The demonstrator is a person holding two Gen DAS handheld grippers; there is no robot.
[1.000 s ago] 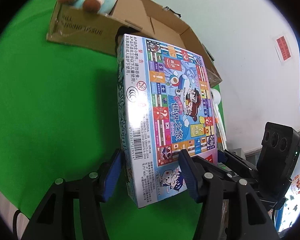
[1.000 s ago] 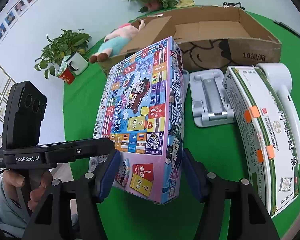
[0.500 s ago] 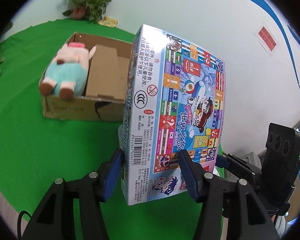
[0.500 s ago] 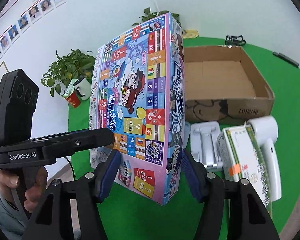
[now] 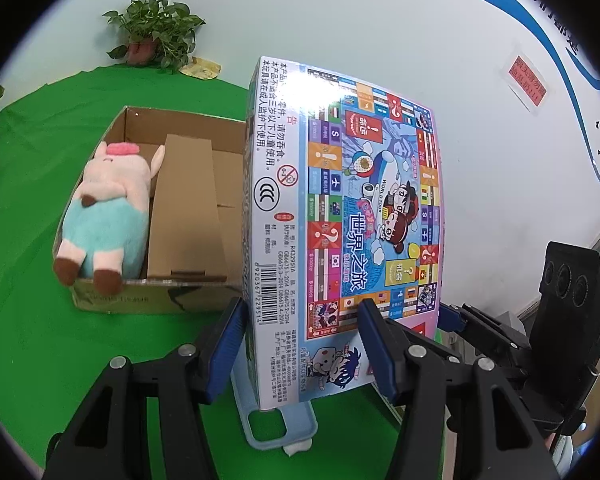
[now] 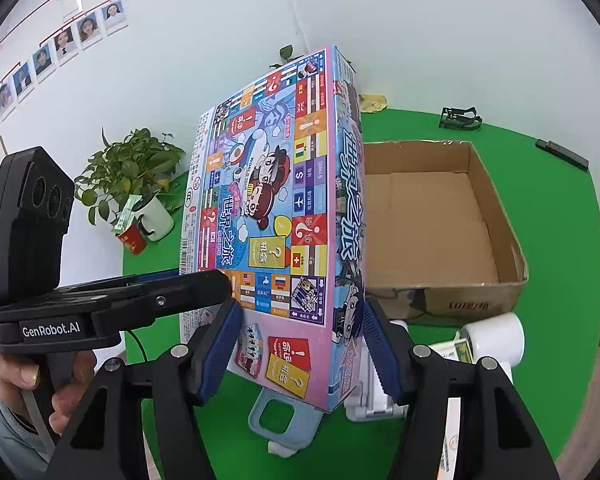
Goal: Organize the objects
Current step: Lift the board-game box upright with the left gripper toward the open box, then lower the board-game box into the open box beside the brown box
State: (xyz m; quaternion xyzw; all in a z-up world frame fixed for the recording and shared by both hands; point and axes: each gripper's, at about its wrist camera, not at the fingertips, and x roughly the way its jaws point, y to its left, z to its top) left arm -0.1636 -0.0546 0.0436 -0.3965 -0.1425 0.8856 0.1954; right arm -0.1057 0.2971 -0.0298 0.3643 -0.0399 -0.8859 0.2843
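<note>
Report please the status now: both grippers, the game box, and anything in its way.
Left gripper and right gripper both clamped on game box. Box held upright, clear of the green table. Cardboard box ahead, plush pig along one side.

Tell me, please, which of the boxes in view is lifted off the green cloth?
The colourful board game box, clamped between both hand-held grippers, left and right. The open cardboard box sits on the cloth.

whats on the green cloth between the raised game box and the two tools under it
A light blue phone case lies flat there, under the game box; both wrist views show it.
</note>
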